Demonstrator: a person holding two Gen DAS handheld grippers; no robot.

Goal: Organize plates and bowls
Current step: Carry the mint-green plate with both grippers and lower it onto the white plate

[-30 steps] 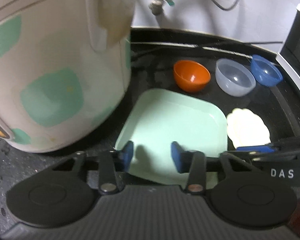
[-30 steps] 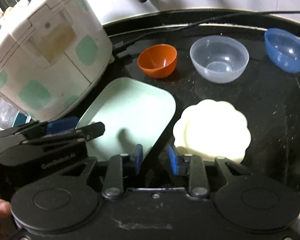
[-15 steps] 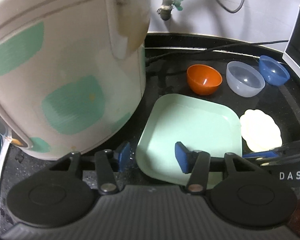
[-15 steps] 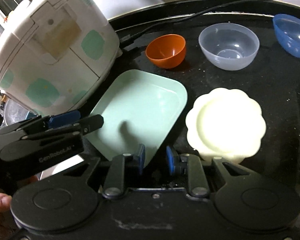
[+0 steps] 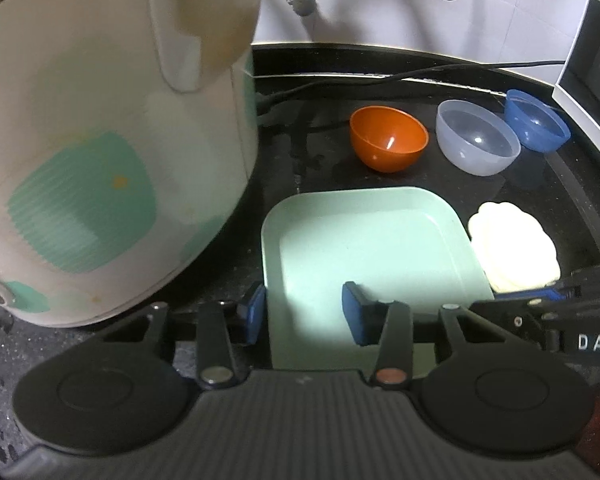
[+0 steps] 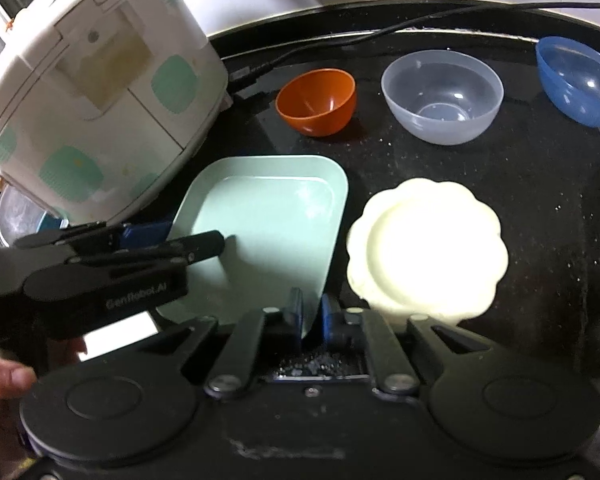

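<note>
Green square plate seems pinched at its near corner by our right gripper; our left gripper straddles its left edge, jaws wide, holding nothing.

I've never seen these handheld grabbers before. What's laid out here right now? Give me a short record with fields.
Surface: black countertop
Plates: green square plate; cream scalloped plate, lying beside it, apart
Bowls: orange bowl, clear bowl, blue bowl, in a row behind the plates
Appliance: rice cooker, left of the green plate
Left gripper: fingers open, straddling the green plate's near left edge
Right gripper: fingers nearly closed around the green plate's near right corner; contact unclear
</note>
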